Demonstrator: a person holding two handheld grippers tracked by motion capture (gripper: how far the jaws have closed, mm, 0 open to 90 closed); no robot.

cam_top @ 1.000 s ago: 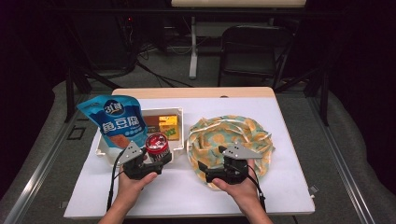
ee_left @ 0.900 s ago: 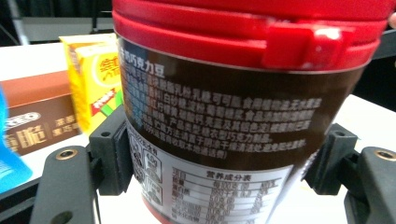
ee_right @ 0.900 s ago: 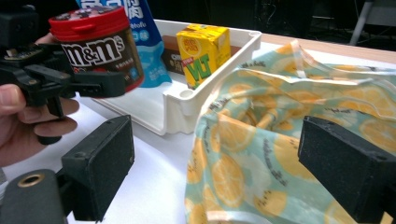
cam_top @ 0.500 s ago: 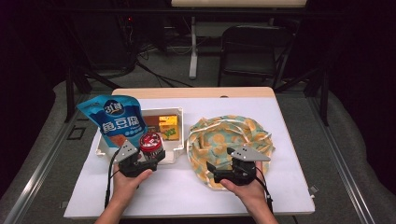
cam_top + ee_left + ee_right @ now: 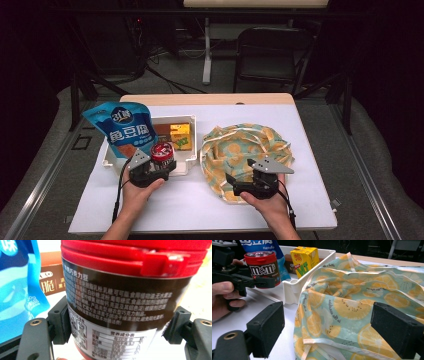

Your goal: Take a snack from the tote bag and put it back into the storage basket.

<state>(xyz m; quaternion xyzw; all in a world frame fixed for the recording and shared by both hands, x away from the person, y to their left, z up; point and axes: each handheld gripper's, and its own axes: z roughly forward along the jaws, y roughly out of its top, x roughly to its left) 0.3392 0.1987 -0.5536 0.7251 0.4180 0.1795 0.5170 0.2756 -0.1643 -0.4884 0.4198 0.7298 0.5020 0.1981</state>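
1. The candy tub (image 5: 120, 302) sat in our left gripper (image 5: 150, 170), jaws clamped on its sides, above the tray (image 5: 187, 162) rim.
2. We judged it rigid, smooth and light; mid-body gripping suited it.
3. Our right gripper (image 5: 329, 332) stood wide over the bag (image 5: 240, 150).

A dim room with a grey carpeted floor (image 5: 45, 170). A white-topped wooden bench (image 5: 310, 150) stands brightly lit. Behind it, a black folding metal chair (image 5: 272, 55) and tangled dark cables (image 5: 165, 47).
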